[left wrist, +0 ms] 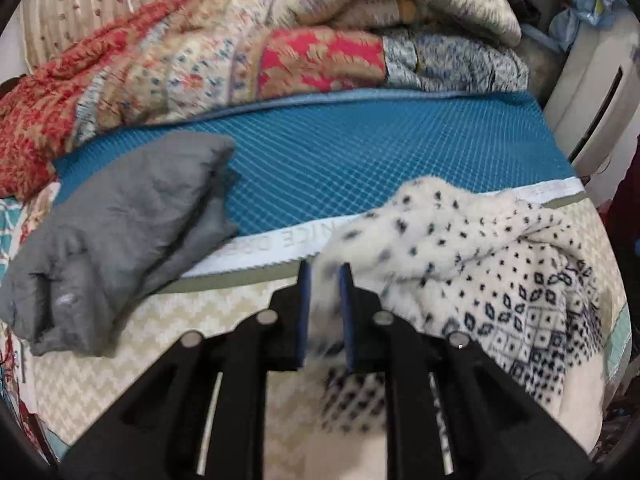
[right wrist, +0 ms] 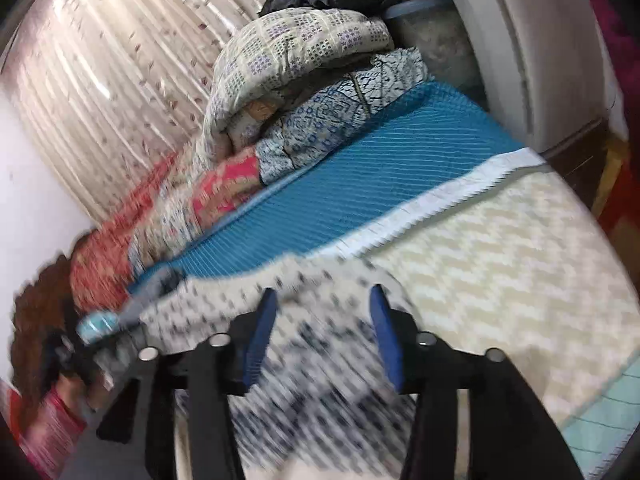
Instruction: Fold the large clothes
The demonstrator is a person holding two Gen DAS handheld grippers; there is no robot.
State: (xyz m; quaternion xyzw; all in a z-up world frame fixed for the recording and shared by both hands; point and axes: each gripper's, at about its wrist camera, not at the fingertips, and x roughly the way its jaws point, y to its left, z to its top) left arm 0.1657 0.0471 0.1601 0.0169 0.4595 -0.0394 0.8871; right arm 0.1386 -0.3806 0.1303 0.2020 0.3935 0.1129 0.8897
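Left wrist view, our listing:

1. Left gripper: black frame, blue pads. Its jaws stand a narrow way apart with a fold of the sweater between them; blur keeps us from telling whether the pads press on the cloth.
2. White knit sweater with dark dots and a dark diamond band: bunched on the bed, running from between the jaws out to their right and under the gripper frame.
3. Grey garment: crumpled to the left of the jaws, well apart from them, lying partly on the blue mat.
4. Blue mesh mat: just beyond the jaws, across the bed, with a pale lettered border along its near edge.
5. Cream zigzag bed cover: below and to the left of the jaws.
6. Rolled quilts in red, cream and blue prints: piled beyond the mat.
7. Curtain: behind the quilts.

Right wrist view, heavily blurred:

8. Right gripper: its jaws stand wide apart and we see them clamped on nothing; the sweater lies spread beneath and between them.
9. Left gripper, held by a person's hand in a red sleeve: far left of the jaws, at the sweater's other edge.
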